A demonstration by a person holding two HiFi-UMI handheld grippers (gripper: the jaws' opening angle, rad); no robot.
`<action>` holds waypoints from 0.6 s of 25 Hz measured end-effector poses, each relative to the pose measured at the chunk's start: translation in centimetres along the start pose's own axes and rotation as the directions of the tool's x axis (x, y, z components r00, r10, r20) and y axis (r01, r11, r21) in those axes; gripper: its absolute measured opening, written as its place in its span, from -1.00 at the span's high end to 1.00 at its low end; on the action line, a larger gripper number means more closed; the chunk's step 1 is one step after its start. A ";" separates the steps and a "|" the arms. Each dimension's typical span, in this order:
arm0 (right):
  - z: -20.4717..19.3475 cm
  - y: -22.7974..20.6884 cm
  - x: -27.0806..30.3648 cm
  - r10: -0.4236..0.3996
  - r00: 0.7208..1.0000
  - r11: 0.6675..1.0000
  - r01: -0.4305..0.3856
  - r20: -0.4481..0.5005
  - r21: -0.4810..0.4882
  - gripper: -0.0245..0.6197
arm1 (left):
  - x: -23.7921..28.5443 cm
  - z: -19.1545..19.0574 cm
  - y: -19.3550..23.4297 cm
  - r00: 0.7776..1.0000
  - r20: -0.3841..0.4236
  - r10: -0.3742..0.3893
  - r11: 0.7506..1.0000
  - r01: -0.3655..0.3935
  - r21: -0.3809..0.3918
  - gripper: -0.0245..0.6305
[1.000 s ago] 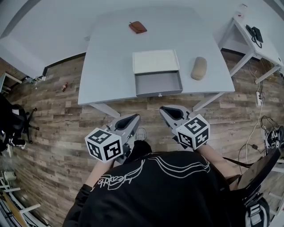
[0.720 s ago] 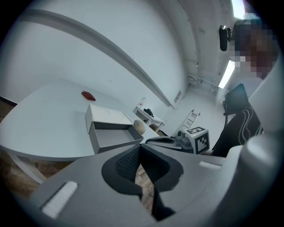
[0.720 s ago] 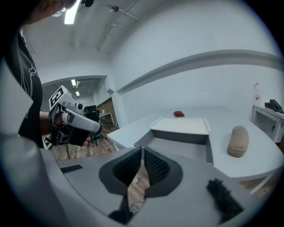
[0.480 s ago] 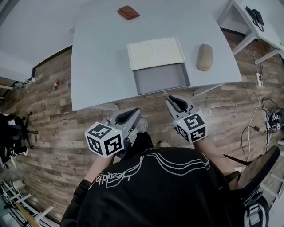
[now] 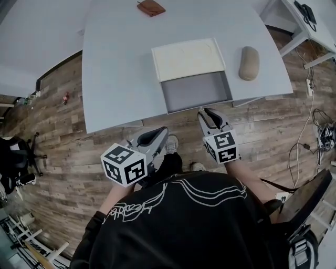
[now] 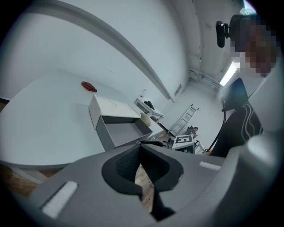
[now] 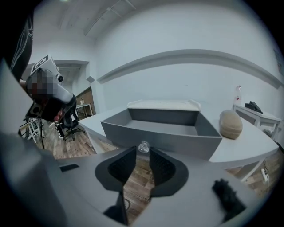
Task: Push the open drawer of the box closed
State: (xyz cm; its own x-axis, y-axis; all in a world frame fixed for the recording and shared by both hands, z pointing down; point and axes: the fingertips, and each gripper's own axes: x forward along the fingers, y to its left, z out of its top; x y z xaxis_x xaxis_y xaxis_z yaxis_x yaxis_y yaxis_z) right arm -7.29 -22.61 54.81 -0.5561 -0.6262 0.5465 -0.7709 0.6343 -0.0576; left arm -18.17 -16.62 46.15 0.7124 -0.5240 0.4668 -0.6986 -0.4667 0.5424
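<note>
A box with a cream top (image 5: 188, 57) sits on the pale grey table (image 5: 121, 68), and its grey drawer (image 5: 195, 92) is pulled out toward the table's near edge. In the right gripper view the drawer front (image 7: 177, 142) fills the middle, with its small clear knob (image 7: 143, 146) just beyond my fingertips. My right gripper (image 5: 209, 112) (image 7: 142, 156) stands right before the drawer front, its jaws a narrow gap apart and holding nothing. My left gripper (image 5: 156, 132) (image 6: 140, 146) hangs lower left, short of the table edge, shut and empty. From there the drawer (image 6: 124, 133) appears ahead.
A tan oval object (image 5: 249, 63) (image 7: 230, 124) lies right of the box. A brown pouch (image 5: 150, 7) (image 6: 88, 86) rests at the table's far side. A second table (image 5: 310, 31) stands at the right, cables (image 5: 323, 137) on the wooden floor, an office chair (image 5: 16, 157) at left.
The person has stepped closer to the table. Both grippers moved forward; the right one now reaches the drawer's front by the knob. The drawer stays pulled out.
</note>
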 end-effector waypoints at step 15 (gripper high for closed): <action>0.1 -0.2 1.0 -0.027 1.000 0.999 0.027 0.010 0.021 0.66 | 0.8 0.4 1.6 1.000 -0.030 -0.004 1.000 0.004 -0.009 0.91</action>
State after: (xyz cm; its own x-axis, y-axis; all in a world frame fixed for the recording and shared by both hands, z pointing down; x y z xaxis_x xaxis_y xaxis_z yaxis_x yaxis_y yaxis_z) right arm -7.70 -23.41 55.26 -0.5379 -0.6478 0.5395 -0.7920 0.6076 -0.0602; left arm -18.72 -18.03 47.13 0.7169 -0.5003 0.4855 -0.6953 -0.4623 0.5503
